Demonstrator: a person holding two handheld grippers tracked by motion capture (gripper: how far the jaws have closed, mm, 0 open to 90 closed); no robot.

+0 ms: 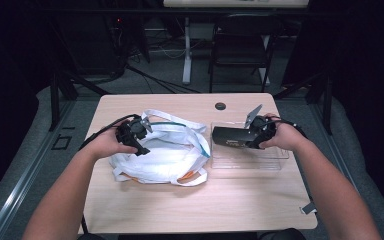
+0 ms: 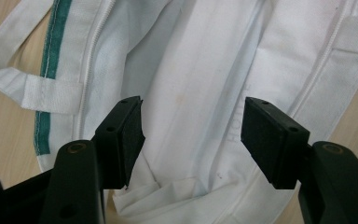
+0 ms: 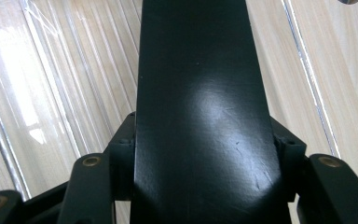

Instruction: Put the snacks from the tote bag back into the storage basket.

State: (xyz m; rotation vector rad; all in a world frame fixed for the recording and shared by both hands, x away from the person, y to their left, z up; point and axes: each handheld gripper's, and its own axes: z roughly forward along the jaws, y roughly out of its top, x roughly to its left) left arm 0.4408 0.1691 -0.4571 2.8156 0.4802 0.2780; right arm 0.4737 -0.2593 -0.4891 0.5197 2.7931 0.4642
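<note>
The white bag (image 1: 162,152) lies on the bench (image 1: 200,205), its inside hidden. The left tool (image 2: 191,133) hangs open right above the bag. Beside the bag, the right tool (image 3: 205,154) squeezes a black case (image 1: 230,136) over a clear box (image 1: 260,162).

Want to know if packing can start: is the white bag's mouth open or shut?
Open. In the left gripper view the white bag's rims are spread apart, with its inner lining visible between the left gripper's jaws.
</note>
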